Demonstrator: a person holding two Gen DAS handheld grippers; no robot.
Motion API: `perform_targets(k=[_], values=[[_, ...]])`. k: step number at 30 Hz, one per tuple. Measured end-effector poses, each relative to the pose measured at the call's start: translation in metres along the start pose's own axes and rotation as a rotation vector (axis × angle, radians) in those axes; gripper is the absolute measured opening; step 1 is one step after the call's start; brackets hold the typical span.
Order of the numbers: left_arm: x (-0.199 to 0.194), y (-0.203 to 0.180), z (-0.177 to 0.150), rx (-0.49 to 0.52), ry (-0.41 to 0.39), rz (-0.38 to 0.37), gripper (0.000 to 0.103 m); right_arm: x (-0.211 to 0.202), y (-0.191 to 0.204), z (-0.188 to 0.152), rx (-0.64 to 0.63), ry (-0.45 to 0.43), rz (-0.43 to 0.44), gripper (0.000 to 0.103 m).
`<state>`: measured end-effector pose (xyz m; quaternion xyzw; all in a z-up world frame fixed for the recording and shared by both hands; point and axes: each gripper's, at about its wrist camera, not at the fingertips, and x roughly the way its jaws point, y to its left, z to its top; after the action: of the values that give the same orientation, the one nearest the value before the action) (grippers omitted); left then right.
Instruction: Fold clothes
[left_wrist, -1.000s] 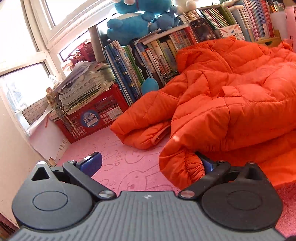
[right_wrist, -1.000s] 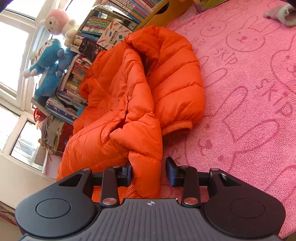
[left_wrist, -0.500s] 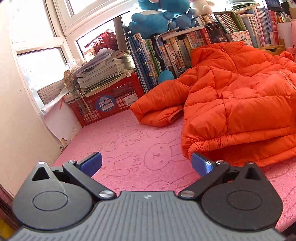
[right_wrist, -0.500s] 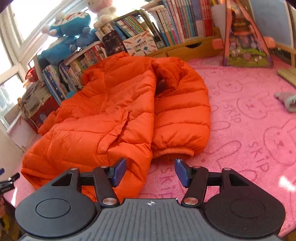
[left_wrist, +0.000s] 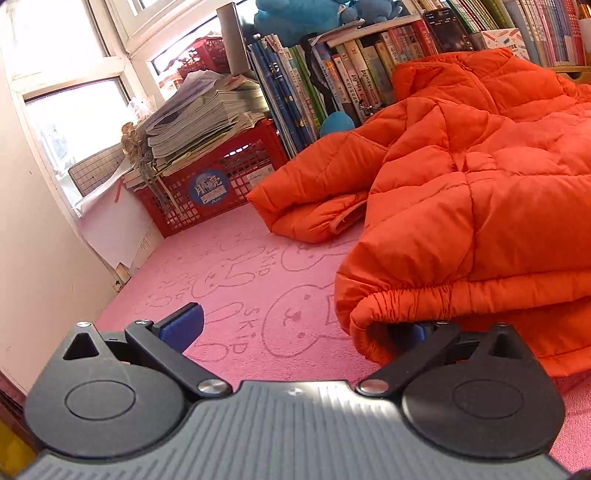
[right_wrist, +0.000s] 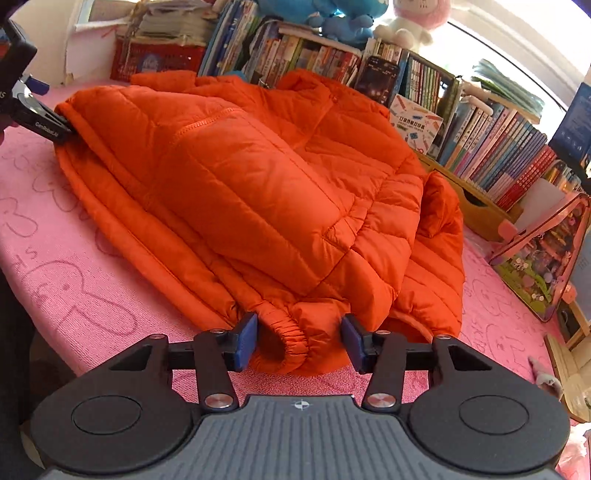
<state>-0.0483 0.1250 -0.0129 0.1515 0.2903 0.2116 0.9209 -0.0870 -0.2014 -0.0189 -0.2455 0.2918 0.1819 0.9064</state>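
Nearest you, your right gripper (right_wrist: 299, 341) is closing its jaws around the elastic cuff (right_wrist: 286, 338) of the orange jacket (right_wrist: 258, 177); the pads are standing just beside the cuff, not yet pressing it. Your left gripper (left_wrist: 303, 328) is standing wide open, its right finger tucked under the jacket's gathered hem (left_wrist: 417, 295), its left finger over the bare pink blanket (left_wrist: 236, 266). The jacket is lying spread on the blanket. Beyond it, books (right_wrist: 491, 147) are lining the back edge.
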Motion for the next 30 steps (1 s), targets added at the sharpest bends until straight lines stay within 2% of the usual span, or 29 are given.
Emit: perform_targets(k=[3,6,10,13,15,18,20,23,24,27,30], values=[[-0.002,0.009,-0.004,-0.032,0.007,-0.013,0.103,-0.001,-0.001,-0.002,0.001,-0.003,-0.004,0.05],[-0.004,0.009,-0.005,-0.051,0.003,-0.045,0.103,-0.003,0.009,-0.006,-0.052,-0.027,-0.002,0.052],[-0.001,-0.002,0.002,-0.048,-0.002,0.015,0.103,0.007,0.029,-0.006,-0.147,-0.043,-0.096,0.052],[-0.003,0.008,0.007,-0.094,-0.007,0.026,0.103,0.01,0.025,-0.006,-0.138,-0.046,-0.158,0.051],[-0.007,0.025,0.005,-0.166,-0.003,-0.024,0.103,0.01,0.013,-0.01,-0.103,-0.054,-0.251,0.047],[-0.016,0.047,-0.001,-0.301,0.026,-0.132,0.103,0.001,-0.012,-0.017,0.002,-0.095,-0.284,0.047],[-0.026,0.048,-0.006,-0.337,0.045,-0.151,0.103,-0.008,-0.022,-0.017,0.045,-0.14,-0.318,0.048],[-0.048,0.044,-0.018,-0.327,0.035,-0.124,0.103,-0.026,-0.021,-0.02,0.009,-0.247,-0.413,0.049],[-0.057,0.045,-0.025,-0.311,0.033,-0.113,0.103,-0.032,-0.02,-0.021,-0.004,-0.277,-0.439,0.052],[-0.071,0.05,-0.044,-0.266,0.063,-0.101,0.103,-0.037,-0.026,-0.028,-0.029,-0.253,-0.417,0.069],[-0.078,0.048,-0.062,-0.207,0.113,-0.12,0.103,-0.034,-0.025,-0.041,-0.055,-0.185,-0.372,0.071]])
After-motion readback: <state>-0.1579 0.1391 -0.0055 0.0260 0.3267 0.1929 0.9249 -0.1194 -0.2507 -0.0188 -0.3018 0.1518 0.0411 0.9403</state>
